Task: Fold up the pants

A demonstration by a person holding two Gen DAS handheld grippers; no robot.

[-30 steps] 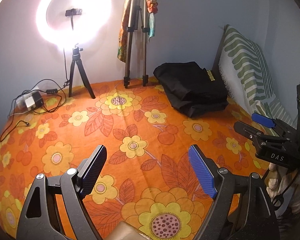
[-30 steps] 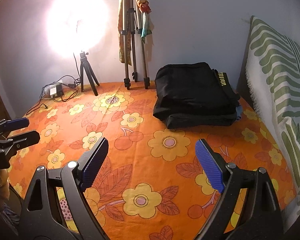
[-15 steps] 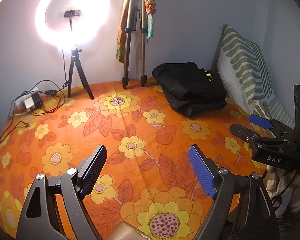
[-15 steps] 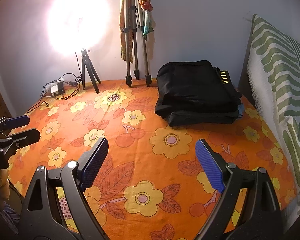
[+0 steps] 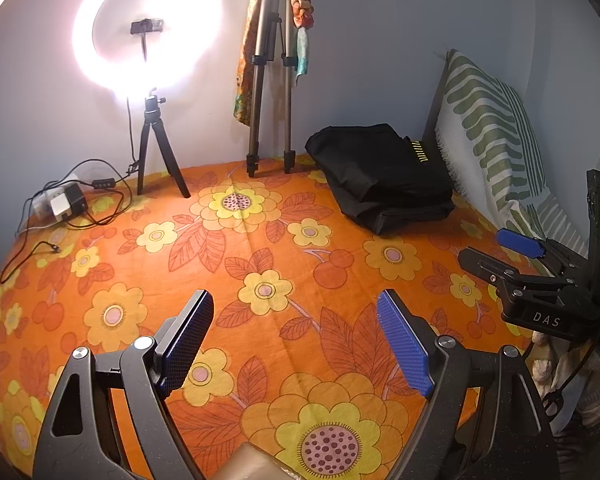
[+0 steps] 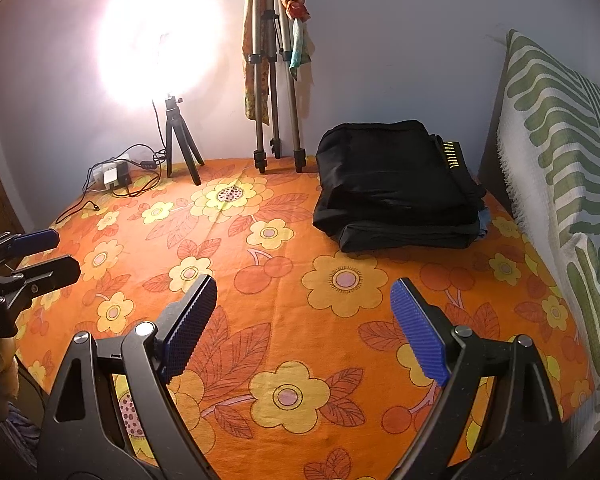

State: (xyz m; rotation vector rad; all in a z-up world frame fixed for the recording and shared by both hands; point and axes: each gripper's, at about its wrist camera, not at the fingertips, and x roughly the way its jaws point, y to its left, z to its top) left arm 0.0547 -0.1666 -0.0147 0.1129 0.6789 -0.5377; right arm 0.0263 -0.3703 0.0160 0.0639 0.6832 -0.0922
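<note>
Two grippers we hold over the orange floral sheet (image 5: 268,240), left gripper (image 5: 296,344) and right gripper (image 6: 304,320) both spread wide and empty, folded black pants (image 6: 396,184) well ahead by the wall, beside the striped pillow (image 6: 560,168).

The pants (image 6: 396,184) are soft black cloth, not shiny, lying in a folded pile. The bed sheet (image 5: 260,264) is thin orange cloth with printed yellow flowers. The left gripper (image 5: 296,344) is hard black plastic with bumpy blue pads (image 5: 404,348). The tall tripod (image 5: 270,80) has smooth, shiny metal legs. The cushion (image 6: 560,168) is rough woven cloth with green stripes.
</note>
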